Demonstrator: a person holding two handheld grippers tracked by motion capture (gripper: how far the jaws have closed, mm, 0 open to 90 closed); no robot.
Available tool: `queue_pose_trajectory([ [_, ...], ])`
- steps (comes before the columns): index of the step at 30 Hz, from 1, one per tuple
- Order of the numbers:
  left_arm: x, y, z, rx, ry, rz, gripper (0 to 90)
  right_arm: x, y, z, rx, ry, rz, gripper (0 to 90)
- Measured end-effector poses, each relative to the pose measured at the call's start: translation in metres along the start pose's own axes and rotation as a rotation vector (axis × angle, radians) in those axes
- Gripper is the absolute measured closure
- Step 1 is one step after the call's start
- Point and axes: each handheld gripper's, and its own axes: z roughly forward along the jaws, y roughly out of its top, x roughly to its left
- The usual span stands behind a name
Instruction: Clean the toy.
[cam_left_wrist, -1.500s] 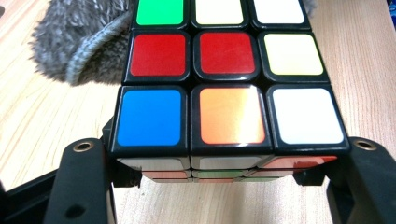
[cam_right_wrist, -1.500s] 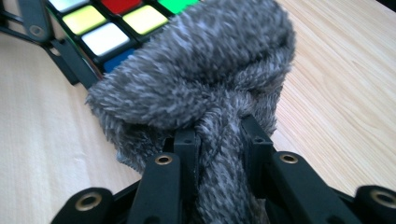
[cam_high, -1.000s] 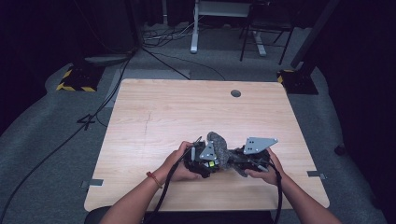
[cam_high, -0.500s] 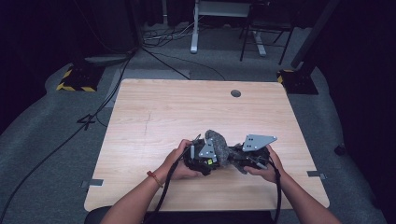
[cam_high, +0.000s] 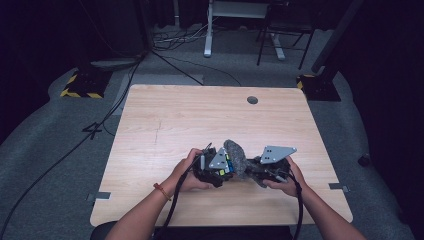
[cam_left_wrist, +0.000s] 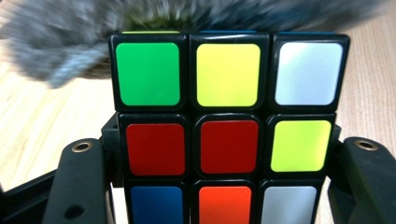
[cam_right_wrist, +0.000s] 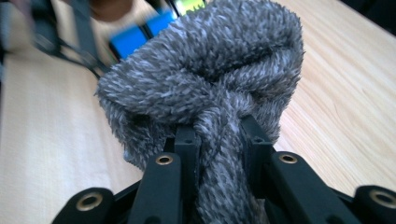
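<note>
Left gripper clamped on the puzzle cube, right gripper pinching the fuzzy grey cloth, cloth pressed against the cube, both near the desk's front edge, hands close together

The cube runs off the left gripper view's bottom edge, the grey fuzzy cloth behind it is blurred, hiding the cube's far side.

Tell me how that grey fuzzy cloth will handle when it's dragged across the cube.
Probably floppy: the cloth bunches and folds where the right gripper pinches it. Its fuzzy knit looks soft and light, so it should drape over the cube rather than push it. The pile may snag on edges.
</note>
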Motion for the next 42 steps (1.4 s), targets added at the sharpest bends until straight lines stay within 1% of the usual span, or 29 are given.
queue_pose_trajectory([
  [1, -0.001, 0.001, 0.002, 0.001, -0.006, 0.006, 33.4, 0.002, 0.002, -0.001, -0.018, 0.011, -0.005, 73.8],
  [4, -0.006, 0.004, 0.008, 0.018, -0.009, 0.027, 33.4, 0.008, 0.009, -0.002, -0.043, 0.016, -0.024, 73.8],
  [6, -0.008, 0.005, 0.011, 0.025, -0.010, 0.032, 33.4, 0.010, 0.011, -0.002, -0.055, 0.018, -0.021, 73.7],
  [9, -0.008, 0.006, 0.010, 0.014, -0.014, 0.024, 33.5, 0.008, 0.011, -0.002, -0.038, -0.005, -0.019, 73.7],
  [10, -0.008, 0.006, 0.009, 0.008, -0.013, 0.024, 33.5, 0.006, 0.010, -0.002, -0.034, -0.006, -0.011, 73.8],
  [12, -0.007, 0.006, 0.007, -0.005, -0.014, 0.019, 33.4, 0.000, 0.006, -0.001, -0.009, -0.026, 0.002, 73.8],
  [13, -0.007, 0.006, 0.005, -0.008, -0.016, 0.013, 33.5, -0.002, 0.004, 0.000, -0.005, -0.030, 0.018, 73.8],
  [14, -0.006, 0.006, 0.003, -0.015, -0.012, 0.016, 33.4, -0.005, 0.001, 0.001, 0.000, -0.025, 0.030, 73.9],
  [15, -0.006, 0.006, 0.001, -0.018, -0.006, 0.012, 33.4, -0.007, -0.001, 0.001, 0.014, -0.030, 0.035, 73.9],
  [16, -0.005, 0.006, -0.001, -0.027, -0.010, 0.011, 33.5, -0.009, -0.003, 0.001, 0.024, -0.040, 0.036, 73.9],
  [17, -0.003, 0.006, -0.002, -0.028, -0.013, 0.008, 33.5, -0.009, -0.004, 0.001, 0.023, -0.037, 0.039, 73.9],
  [19, -0.003, 0.005, -0.002, -0.025, -0.004, 0.002, 33.5, -0.008, -0.005, 0.000, 0.013, -0.031, 0.031, 74.0],
  [21, -0.002, 0.004, 0.000, -0.020, -0.009, -0.006, 33.5, -0.003, -0.001, -0.002, -0.014, -0.010, 0.021, 74.0],
  [22, -0.002, 0.004, 0.001, -0.014, -0.011, -0.004, 33.4, 0.000, 0.002, -0.003, -0.020, -0.005, 0.014, 74.0],
  [23, -0.002, 0.004, 0.002, -0.007, -0.011, 0.001, 33.4, 0.003, 0.005, -0.003, -0.024, -0.007, -0.002, 74.0],
  [24, -0.002, 0.004, 0.003, -0.003, -0.015, 0.001, 33.4, 0.006, 0.007, -0.004, -0.039, 0.004, -0.012, 73.9],
  [26, -0.004, 0.004, 0.006, 0.000, -0.023, 0.000, 33.4, 0.010, 0.012, -0.004, -0.054, 0.014, -0.018, 73.9],
  [28, -0.005, 0.005, 0.008, 0.003, -0.019, 0.006, 33.5, 0.011, 0.015, -0.004, -0.068, 0.017, -0.017, 73.9],
  [30, -0.006, 0.005, 0.007, 0.004, -0.023, 0.009, 33.5, 0.010, 0.016, -0.002, -0.058, -0.004, -0.022, 73.8],
  [31, -0.006, 0.005, 0.007, -0.005, -0.029, 0.009, 33.5, 0.008, 0.015, -0.002, -0.054, -0.011, -0.017, 73.8],
  [32, -0.007, 0.006, 0.005, -0.012, -0.031, 0.005, 33.5, 0.006, 0.014, -0.001, -0.045, -0.027, -0.008, 73.8],
  [34, -0.007, 0.007, 0.003, -0.015, -0.026, 0.012, 33.5, -0.001, 0.010, 0.000, -0.018, -0.046, 0.012, 73.9],
  [35, -0.007, 0.006, 0.002, -0.020, -0.026, 0.008, 33.5, -0.004, 0.007, 0.001, -0.007, -0.049, 0.026, 73.9],
  [36, -0.006, 0.006, 0.001, -0.024, -0.029, 0.009, 33.4, -0.006, 0.004, 0.002, 0.008, -0.050, 0.030, 73.9],
  [38, -0.005, 0.006, -0.002, -0.032, -0.023, 0.007, 33.5, -0.008, -0.001, 0.004, 0.043, -0.049, 0.034, 73.9],
  [40, -0.004, 0.005, -0.006, -0.050, -0.019, 0.007, 33.4, -0.008, -0.006, 0.006, 0.071, -0.046, 0.024, 73.9],
  [42, -0.003, 0.005, -0.010, -0.062, -0.010, 0.000, 33.5, -0.008, -0.009, 0.007, 0.081, -0.038, 0.030, 73.8],
])
